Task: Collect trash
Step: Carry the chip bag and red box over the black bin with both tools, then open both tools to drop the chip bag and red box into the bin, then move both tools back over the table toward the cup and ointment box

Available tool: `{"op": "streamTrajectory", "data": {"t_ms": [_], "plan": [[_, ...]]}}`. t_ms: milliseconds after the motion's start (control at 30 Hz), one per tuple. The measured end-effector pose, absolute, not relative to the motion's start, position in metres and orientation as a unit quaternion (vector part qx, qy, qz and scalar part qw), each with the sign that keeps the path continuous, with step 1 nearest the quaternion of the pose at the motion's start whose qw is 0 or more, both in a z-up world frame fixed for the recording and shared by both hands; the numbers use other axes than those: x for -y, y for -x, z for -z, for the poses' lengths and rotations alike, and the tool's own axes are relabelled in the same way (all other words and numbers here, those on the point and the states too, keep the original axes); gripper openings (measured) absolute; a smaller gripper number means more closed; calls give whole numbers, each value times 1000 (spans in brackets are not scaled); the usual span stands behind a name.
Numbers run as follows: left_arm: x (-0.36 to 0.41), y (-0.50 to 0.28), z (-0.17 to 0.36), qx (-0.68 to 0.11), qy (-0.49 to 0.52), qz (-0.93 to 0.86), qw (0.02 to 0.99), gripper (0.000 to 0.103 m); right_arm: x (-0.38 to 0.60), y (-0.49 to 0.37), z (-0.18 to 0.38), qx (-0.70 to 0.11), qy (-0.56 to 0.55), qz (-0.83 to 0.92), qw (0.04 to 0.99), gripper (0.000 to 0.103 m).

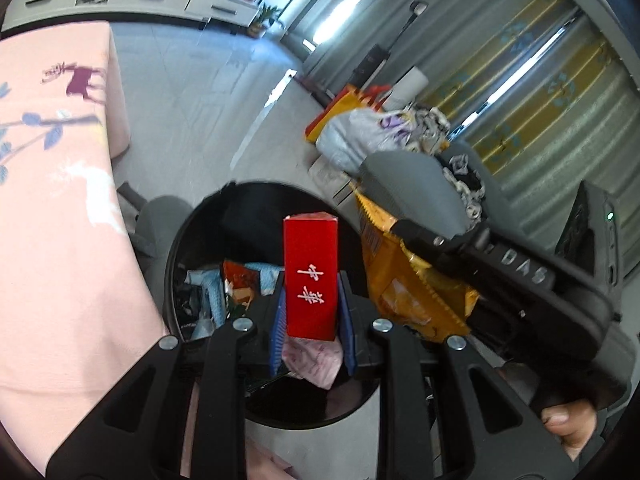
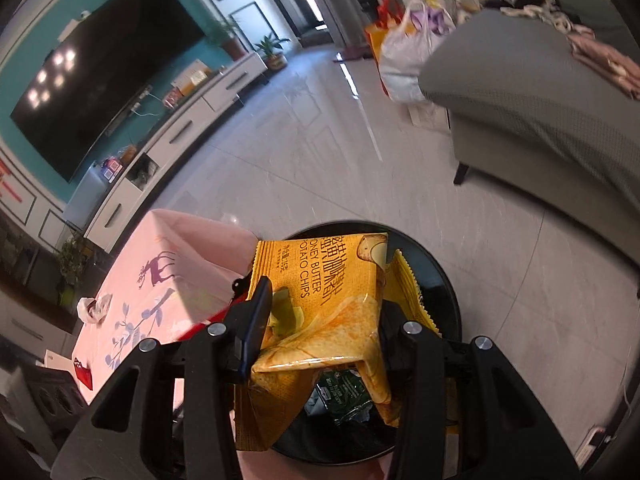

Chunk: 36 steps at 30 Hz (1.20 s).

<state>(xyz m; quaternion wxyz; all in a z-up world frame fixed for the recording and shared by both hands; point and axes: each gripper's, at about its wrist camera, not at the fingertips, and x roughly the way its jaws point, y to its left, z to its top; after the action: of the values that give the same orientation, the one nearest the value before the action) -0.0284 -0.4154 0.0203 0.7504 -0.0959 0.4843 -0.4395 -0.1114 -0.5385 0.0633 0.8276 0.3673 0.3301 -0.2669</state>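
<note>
Both held items are positioned directly above the open mouth of the black trash bin (image 1: 188, 240), which stands on the floor just beside the pink-clothed bench (image 1: 60, 200). The red carton (image 1: 311, 280) is clamped by the left claw (image 1: 310, 320), its long axis running forward along the fingers, out over the litter already in the bin. The yellow chip bag (image 2: 320, 300) is pinched, crumpled, by the right claw (image 2: 320, 344), closed on it, above the same opening. Neither claw appears nearer than the other; only an opening of the fingers is judged to be needed for each drop.
</note>
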Motion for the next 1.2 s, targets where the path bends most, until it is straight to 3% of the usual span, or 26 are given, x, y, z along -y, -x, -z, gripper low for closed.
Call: {"op": "streamTrajectory", "data": {"t_ms": [500, 700, 933, 1200], "plan": [[416, 22, -3, -510, 63, 418, 749, 25, 542, 97, -40, -366, -402, 252, 800, 54], [409, 24, -11, -504, 67, 420, 752, 44, 541, 97, -46, -366, -390, 270, 801, 68], [373, 24, -38, -477, 86, 408, 774, 84, 532, 103, -63, -342, -378, 280, 813, 80], [288, 19, -82, -434, 96, 353, 823, 100, 505, 94, -85, -335, -332, 286, 834, 92]]}}
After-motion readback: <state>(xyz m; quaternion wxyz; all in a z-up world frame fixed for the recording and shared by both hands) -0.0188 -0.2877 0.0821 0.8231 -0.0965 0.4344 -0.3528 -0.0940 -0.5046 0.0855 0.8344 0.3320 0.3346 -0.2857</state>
